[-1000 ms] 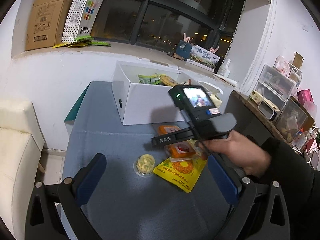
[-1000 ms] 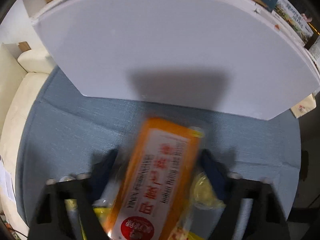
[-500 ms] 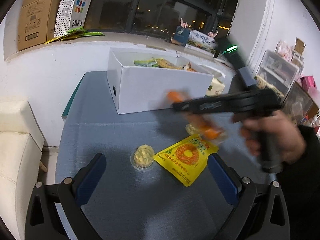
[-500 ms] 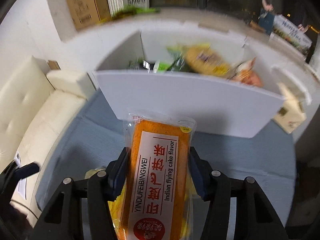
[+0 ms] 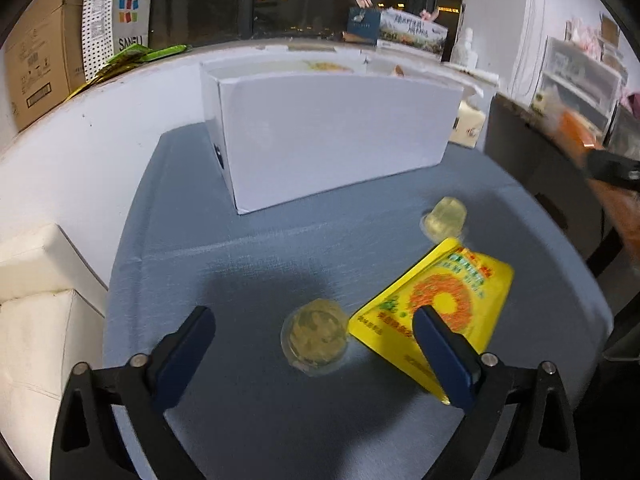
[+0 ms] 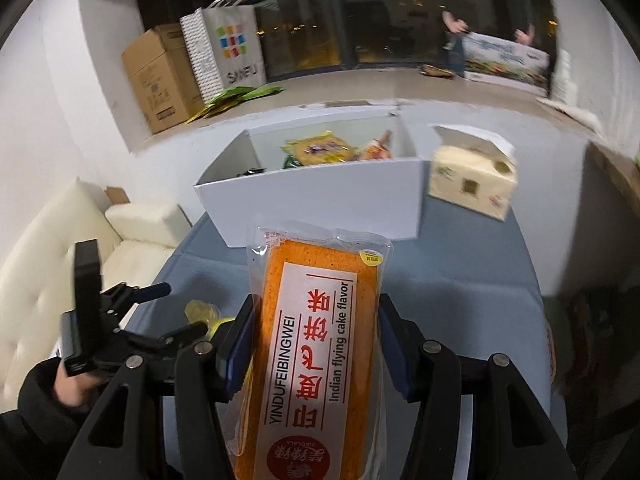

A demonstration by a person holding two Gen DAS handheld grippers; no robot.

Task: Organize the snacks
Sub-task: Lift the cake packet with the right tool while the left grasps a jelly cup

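Observation:
My right gripper (image 6: 316, 344) is shut on an orange cake pack (image 6: 320, 344) labelled "Indian flying cake flavor", held in the air in front of the open white box (image 6: 320, 196), which has several snack packs inside. In the left wrist view my left gripper (image 5: 314, 344) stands open low over the blue table, its fingers either side of a round pastry in a clear cup (image 5: 316, 336). A yellow snack pouch (image 5: 436, 304) lies right of the pastry, partly under the right finger. A small jelly cup (image 5: 444, 218) sits beyond it. The white box (image 5: 332, 148) stands behind.
A cream carton (image 6: 472, 182) stands right of the white box. A cream sofa (image 5: 36, 320) borders the table's left edge. On the window ledge sit a cardboard box (image 6: 160, 76) and a dotted paper bag (image 6: 228, 48). Dark furniture (image 5: 536, 184) stands at the right.
My right gripper has lifted the orange cake pack off the table and drawn back to the right. My left gripper has dropped lower and closer over the round pastry.

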